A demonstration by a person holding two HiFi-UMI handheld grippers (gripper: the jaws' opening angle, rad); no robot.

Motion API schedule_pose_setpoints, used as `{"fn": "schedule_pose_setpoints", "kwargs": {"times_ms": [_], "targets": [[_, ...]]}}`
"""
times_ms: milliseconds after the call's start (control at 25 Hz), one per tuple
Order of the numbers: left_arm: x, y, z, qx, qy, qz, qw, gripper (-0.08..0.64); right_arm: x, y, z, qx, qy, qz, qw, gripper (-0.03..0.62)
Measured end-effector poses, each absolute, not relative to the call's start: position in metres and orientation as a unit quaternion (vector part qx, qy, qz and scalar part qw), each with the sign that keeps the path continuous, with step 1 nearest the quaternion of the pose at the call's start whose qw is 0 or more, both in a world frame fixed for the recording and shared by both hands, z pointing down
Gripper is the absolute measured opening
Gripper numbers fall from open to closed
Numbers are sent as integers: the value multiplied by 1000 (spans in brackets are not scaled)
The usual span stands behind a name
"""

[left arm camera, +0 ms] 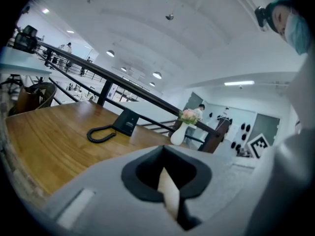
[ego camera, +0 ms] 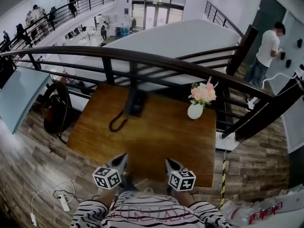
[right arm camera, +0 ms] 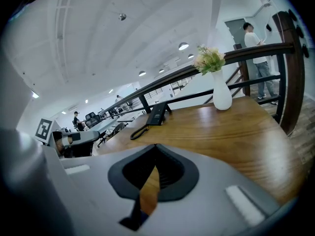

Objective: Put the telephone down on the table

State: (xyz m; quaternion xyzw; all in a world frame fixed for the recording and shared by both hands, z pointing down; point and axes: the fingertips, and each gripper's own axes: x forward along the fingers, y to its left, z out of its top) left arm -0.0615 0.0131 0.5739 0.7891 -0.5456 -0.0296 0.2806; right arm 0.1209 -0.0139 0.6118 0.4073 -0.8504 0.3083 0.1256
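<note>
Wood-floored landing, with a brown table (ego camera: 156, 141) set against a dark railing (ego camera: 142, 58) that overlooks a lower office floor. On the table's far side, close to the railing, sits the black telephone (ego camera: 135, 102). Its coiled cord (ego camera: 118, 122) loops over the wood towards the near left. A white vase (ego camera: 195, 110) of pink flowers (ego camera: 203, 93) stands well apart from it, near the far right corner.

Both tongs hover over the near edge of the table, well short of the telephone. The left tongs (ego camera: 122, 159) are clenched with nothing between the jaws, and the right tongs (ego camera: 172, 163) are likewise clenched and empty. A black chair (ego camera: 57, 110) stands left of the table. Beyond the railing at the right, a person (ego camera: 268, 51) in a white shirt faces a wall.
</note>
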Motion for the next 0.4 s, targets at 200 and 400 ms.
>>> {"fn": "schedule_pose_setpoints", "kwargs": {"times_ms": [200, 400], "targets": [[-60, 12, 574, 789, -545, -31, 282, 3, 120, -16, 611, 405, -851, 309, 126, 0], [-63, 13, 576, 787, -545, -34, 286, 3, 115, -15, 614, 403, -851, 310, 128, 0]]}}
